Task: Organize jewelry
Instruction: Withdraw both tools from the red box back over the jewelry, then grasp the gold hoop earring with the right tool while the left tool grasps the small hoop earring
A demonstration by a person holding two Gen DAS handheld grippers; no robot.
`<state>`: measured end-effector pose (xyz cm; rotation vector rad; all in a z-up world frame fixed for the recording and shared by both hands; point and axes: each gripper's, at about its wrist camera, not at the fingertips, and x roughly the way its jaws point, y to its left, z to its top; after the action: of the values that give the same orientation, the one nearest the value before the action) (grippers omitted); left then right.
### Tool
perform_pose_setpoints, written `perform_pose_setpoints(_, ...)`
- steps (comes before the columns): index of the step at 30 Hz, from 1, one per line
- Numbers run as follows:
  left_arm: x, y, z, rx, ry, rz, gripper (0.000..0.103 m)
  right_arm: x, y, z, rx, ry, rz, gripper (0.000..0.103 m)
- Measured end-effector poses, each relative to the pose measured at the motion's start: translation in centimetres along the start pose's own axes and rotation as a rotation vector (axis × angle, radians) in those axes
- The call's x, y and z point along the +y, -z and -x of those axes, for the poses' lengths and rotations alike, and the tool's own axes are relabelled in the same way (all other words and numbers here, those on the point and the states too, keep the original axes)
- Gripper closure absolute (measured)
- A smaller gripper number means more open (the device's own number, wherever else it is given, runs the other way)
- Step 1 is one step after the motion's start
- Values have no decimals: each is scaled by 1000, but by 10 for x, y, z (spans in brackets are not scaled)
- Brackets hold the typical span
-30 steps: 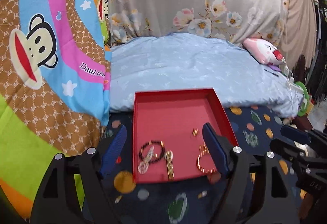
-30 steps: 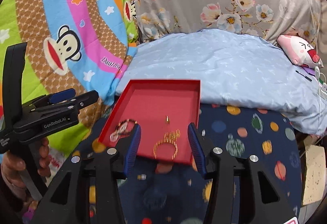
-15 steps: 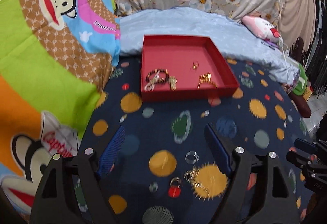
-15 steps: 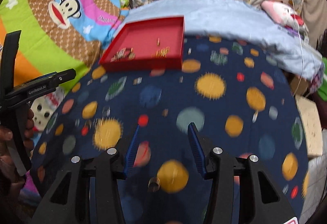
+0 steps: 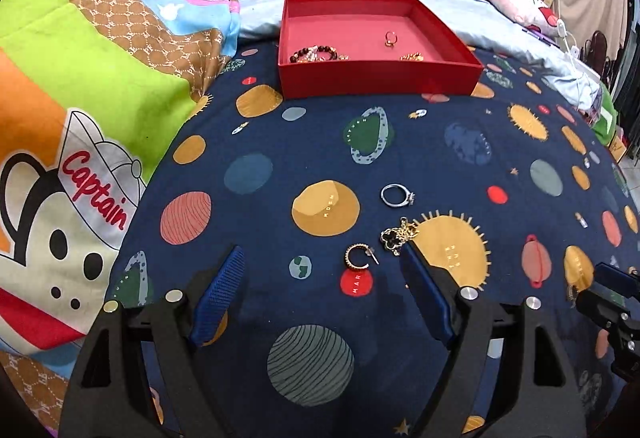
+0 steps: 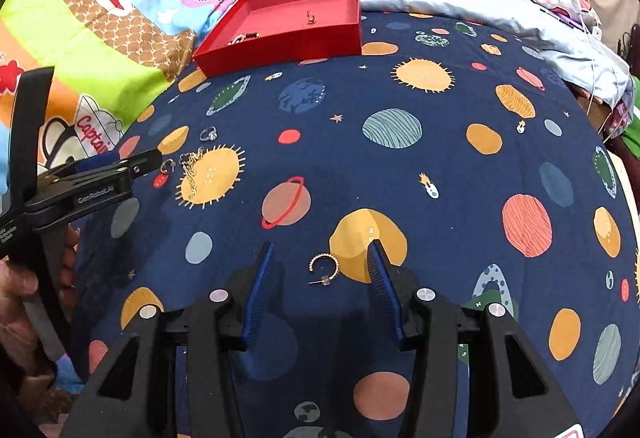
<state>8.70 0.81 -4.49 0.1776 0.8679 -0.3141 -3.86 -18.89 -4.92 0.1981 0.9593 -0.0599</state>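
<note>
Loose jewelry lies on a bed under a navy planet-print sheet (image 5: 400,166), waiting to be gathered into a red tray (image 5: 376,78) at the far end. The tray sits open-topped and shallow, presumably so that pieces can be dropped in from above.

Still out on the sheet are four pieces. In the left wrist view a silver ring (image 5: 396,195), a gold chain with a black clover charm (image 5: 398,236) and a gold hoop (image 5: 358,257) lie close together. A second hoop (image 6: 325,265) lies well apart from them, seen in the right wrist view.

In the tray are one beaded bracelet (image 5: 314,53), one small gold ring (image 5: 391,37) and a gold piece (image 5: 412,57) half hidden by the near wall — possibly more beside the bracelet.

The left tool (image 5: 322,270) stands spread wide and empty, tilted down, with the first hoop between its fingers. The right tool (image 6: 320,266) is partly spread — its fingers straddle the second hoop without touching it, apparently lined up to pinch it.
</note>
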Motion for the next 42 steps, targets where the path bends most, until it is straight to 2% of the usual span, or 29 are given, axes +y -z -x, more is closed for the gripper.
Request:
perform_pose_setpoints(4,-1,0,-12,15,-7,3,31,4,2,-6,7,13,13,60)
perform_pose_setpoints(5,-2,0,-15,21,-6,2,36,4,2,-8,9,12,14,61)
perform_pose_setpoints(9,-4,3,-24,42,7,-2,44,5,4,-13,23,6,18,68)
perform_pose_setpoints(18,-8,3,-24,20,37,-12,59,4,5,-14,20,27,24,81)
perform_pose_setpoints(22,-11,3,-24,14,44,-18,72,3,7,-13,15,34,17,87)
perform_pose_setpoints(23,-12,3,-24,15,48,-16,76,3,8,-12,14,34,16,87)
perform_pose_setpoints(28,-9,2,-22,25,68,2,86,3,8,-12,14,30,14,87)
perform_pose_setpoints(35,0,5,-14,37,105,42,86,4,8,-8,6,12,-3,87)
perform_pose_setpoints(42,8,-1,17,-3,142,65,86,5,-2,4,-24,-23,-17,87)
